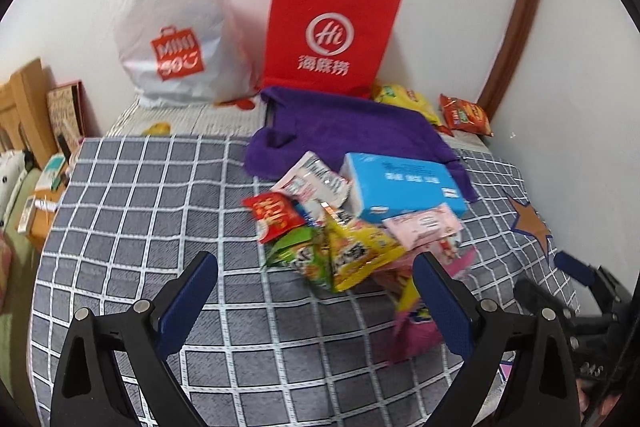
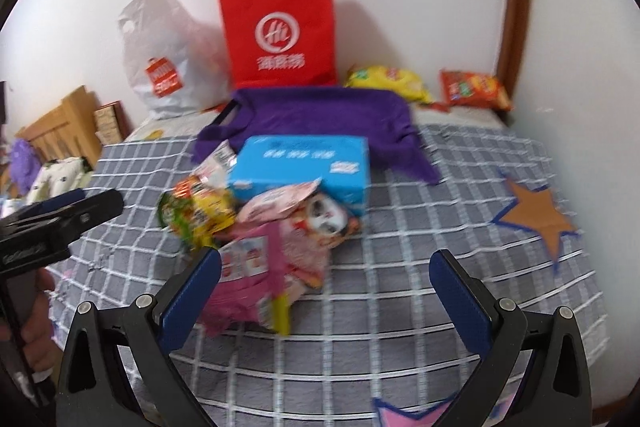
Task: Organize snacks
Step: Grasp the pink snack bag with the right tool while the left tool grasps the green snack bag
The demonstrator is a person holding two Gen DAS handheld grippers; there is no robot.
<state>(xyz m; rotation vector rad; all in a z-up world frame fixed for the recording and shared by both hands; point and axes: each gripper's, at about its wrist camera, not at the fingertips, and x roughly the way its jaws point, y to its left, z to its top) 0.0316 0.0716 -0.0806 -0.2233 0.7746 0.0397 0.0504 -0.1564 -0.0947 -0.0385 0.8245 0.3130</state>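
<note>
Both tools are hovering above the checked bedspread [image 1: 132, 195] with nothing in them: the left gripper [image 1: 316, 277] is holding its blue fingers spread wide, and the right gripper [image 2: 325, 273] is doing the same, each framing the near edge of the snack heap as if sizing up a first pick. The snacks themselves are lying jumbled in one loose pile [image 1: 352, 227] near the middle of the bed, packets overlapping at odd angles, which is probably why neither claw is committing yet; the top pieces are leaning on one another and a careless pinch could be dragging neighbours along. A blue box [image 2: 304, 165] is sitting at the back of the pile, partly resting on a purple cloth [image 2: 320, 115], with a pink packet [image 2: 276, 205] propped against its front. Nearest the right gripper a pink bag [image 2: 256, 283] is lying flattest and most exposed, so it is looking like the easiest first grab. Two more packets, a yellow bag [image 2: 388, 81] and an orange bag [image 2: 472, 89], are resting apart by the wall, seemingly already set aside. A red paper bag [image 1: 332, 31] and a white plastic bag [image 1: 176, 27] are standing upright against the wall, perhaps waiting as destinations
</note>
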